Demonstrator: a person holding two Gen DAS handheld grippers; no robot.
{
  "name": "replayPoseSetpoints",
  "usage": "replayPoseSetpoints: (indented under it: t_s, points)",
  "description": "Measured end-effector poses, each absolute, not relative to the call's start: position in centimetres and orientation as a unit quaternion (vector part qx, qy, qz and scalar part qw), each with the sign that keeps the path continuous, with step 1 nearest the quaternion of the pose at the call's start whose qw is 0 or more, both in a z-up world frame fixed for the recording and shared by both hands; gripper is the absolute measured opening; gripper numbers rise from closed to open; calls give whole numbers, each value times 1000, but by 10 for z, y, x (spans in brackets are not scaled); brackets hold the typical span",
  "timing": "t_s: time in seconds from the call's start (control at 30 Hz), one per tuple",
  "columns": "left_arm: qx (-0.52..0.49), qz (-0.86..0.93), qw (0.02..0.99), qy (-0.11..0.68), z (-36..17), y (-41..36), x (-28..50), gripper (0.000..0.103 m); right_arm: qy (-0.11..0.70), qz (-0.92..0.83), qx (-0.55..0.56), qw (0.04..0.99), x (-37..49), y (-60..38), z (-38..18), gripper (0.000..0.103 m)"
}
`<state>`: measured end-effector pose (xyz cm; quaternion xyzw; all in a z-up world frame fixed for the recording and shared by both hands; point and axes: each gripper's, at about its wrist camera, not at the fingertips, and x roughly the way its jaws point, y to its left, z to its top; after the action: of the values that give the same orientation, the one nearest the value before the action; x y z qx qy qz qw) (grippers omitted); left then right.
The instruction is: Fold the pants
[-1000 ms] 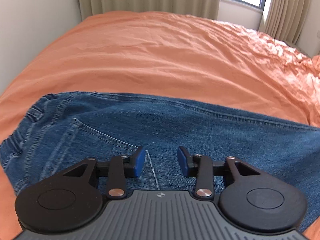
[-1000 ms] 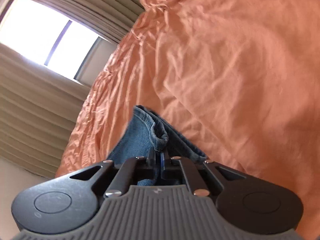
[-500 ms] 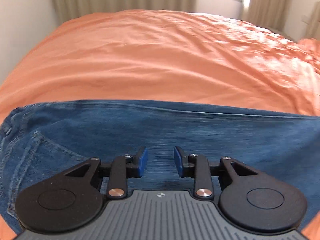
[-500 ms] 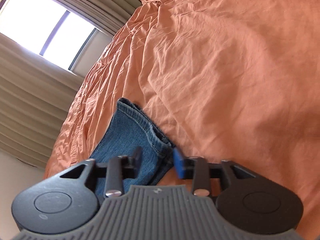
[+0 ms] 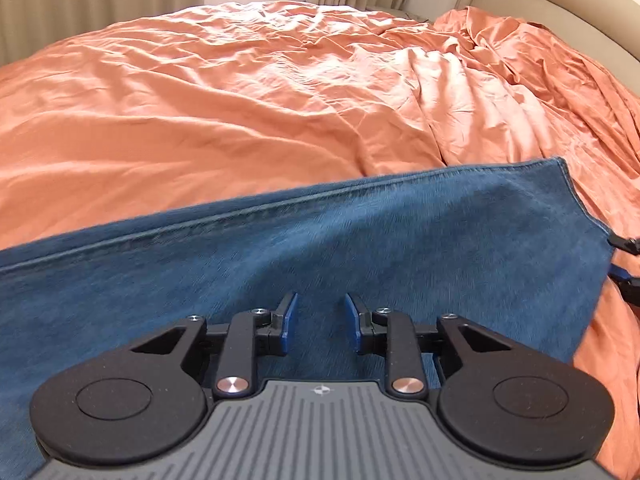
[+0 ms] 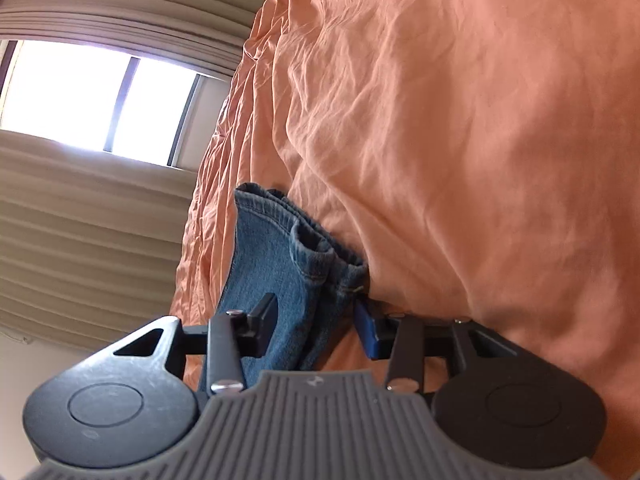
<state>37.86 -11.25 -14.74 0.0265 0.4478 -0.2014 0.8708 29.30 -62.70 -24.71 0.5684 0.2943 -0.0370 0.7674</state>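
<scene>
Blue jeans (image 5: 360,240) lie flat across an orange bedspread (image 5: 240,100), the leg hem at the right. My left gripper (image 5: 318,320) hovers over the lower leg, its jaws a little apart and closing, with denim below them and nothing pinched. My right gripper's fingers (image 5: 627,245) peek in at the hem at the frame's right edge. In the right wrist view the doubled hem of the jeans (image 6: 276,248) sits between the jaws of my right gripper (image 6: 316,326). Those jaws are closing and straddle the cloth without a clear squeeze.
The bedspread (image 6: 460,140) is wrinkled and bunched toward the far right corner (image 5: 520,40). A beige headboard (image 5: 560,8) curves behind it. Curtains (image 6: 80,220) and a bright window (image 6: 80,92) line the far side.
My left gripper slid right along the leg, from the back pocket to near the hem, and its jaws narrowed. My right gripper went from shut on the hem to jaws apart, and sank lower.
</scene>
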Motion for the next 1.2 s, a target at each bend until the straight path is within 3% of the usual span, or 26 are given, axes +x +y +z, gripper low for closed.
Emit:
replayPoseSetpoints:
  t_s: [0.23,0.4,0.53,0.87,1.2]
  points:
    - [26,-197,868,454,-165,-148,433,32,292,-13,566,771,295,-638,-257,30]
    - [46,-196,871,448,-171,-168,451,31,287,-2,568,772,303,-645,-268,16]
    - [52,-186,875,444,-168,-174,453,30,283,-2,557,781,304,-644,-268,13]
    - [111,-210,875,422,-140,-175,377,29,288,-7,524,801,302,-637,-232,6]
    - [135,-241,861,427,-152,-173,299,14,303,-17,422,854,317,-610,-162,5]
